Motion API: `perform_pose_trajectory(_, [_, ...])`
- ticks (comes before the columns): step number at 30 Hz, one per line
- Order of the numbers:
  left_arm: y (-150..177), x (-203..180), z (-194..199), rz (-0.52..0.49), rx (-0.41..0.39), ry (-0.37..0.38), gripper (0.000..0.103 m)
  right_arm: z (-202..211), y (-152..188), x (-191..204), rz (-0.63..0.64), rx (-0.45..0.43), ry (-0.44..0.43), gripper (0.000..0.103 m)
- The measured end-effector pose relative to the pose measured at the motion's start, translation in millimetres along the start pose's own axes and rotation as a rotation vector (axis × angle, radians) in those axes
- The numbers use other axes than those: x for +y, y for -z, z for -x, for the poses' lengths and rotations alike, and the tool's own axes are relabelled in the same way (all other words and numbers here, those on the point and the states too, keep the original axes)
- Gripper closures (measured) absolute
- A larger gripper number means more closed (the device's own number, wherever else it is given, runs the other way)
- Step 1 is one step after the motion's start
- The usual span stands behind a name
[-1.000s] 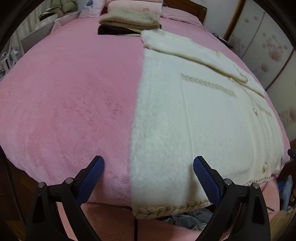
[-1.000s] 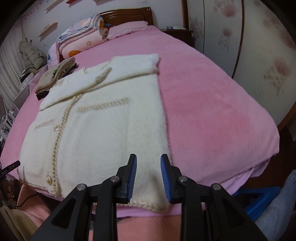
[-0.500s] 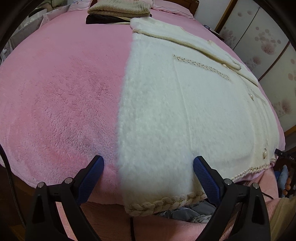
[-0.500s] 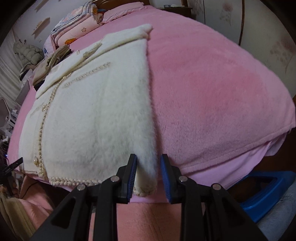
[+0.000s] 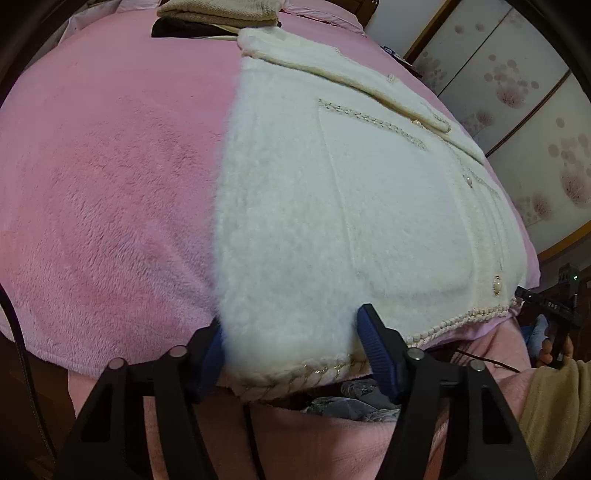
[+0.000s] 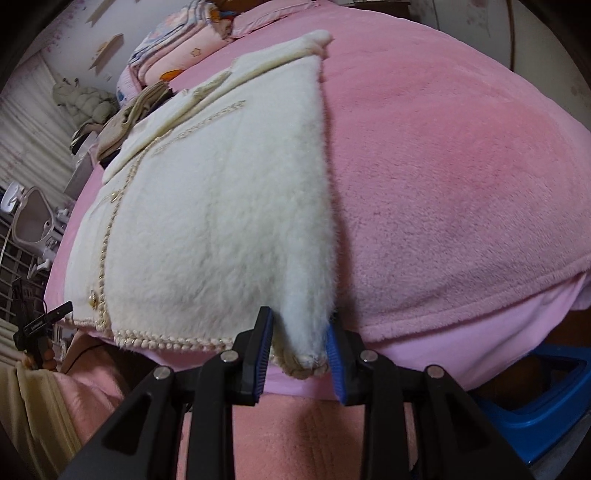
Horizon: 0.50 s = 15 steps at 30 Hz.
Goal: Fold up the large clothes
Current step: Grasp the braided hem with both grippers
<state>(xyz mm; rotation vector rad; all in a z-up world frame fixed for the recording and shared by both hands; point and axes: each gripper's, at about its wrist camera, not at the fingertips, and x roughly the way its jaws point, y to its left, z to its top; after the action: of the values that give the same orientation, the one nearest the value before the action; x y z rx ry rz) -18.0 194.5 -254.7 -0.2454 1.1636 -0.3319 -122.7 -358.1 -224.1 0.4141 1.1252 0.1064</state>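
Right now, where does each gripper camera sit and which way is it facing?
Left wrist: on the left gripper, angled down over the fluffy cream cardigan, its jaws just closing around the hem corner; a beige sleeve shows.
Right wrist: on the right gripper, jaws around the opposite hem corner; a hand shows.
Shared: cardigan, pink fleece blanket, folded beige knit.

Fluffy cloth on plush cloth.
Cream cardigan (image 5: 303, 206) of long, shaggy pile, matt, edged with braided cord hem (image 5: 295, 380) and glossy pearl buttons (image 5: 497, 284). Pink blanket (image 5: 103, 192) of short, soft fleece, nap brushed uneven. Black claw (image 6: 299, 343) arms of matt plastic, blue ribbed rubbery pads (image 6: 264, 350), shiny metal rivets (image 6: 229, 356). Glossy brown wood headboard (image 5: 364, 11).
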Motion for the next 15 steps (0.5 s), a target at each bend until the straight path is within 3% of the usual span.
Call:
perform_pose_trajectory(7, [1, 19, 1, 0.072, 0.012, 0.052, 0.041, -1, -1, -11, 0.000, 0.003, -0.025, 0.074])
perform_pose_trajectory(13, [-8, 21, -12, 0.122, 0.054, 0.146, 0.012, -7, -5, -18, -0.012, 0.015, -0.054, 0.074])
perform_pose_trajectory(15, [-12, 13, -18, 0.109, 0.068, 0.120, 0.011, -8, -5, -19, -0.009, 0.018, -0.058, 0.074])
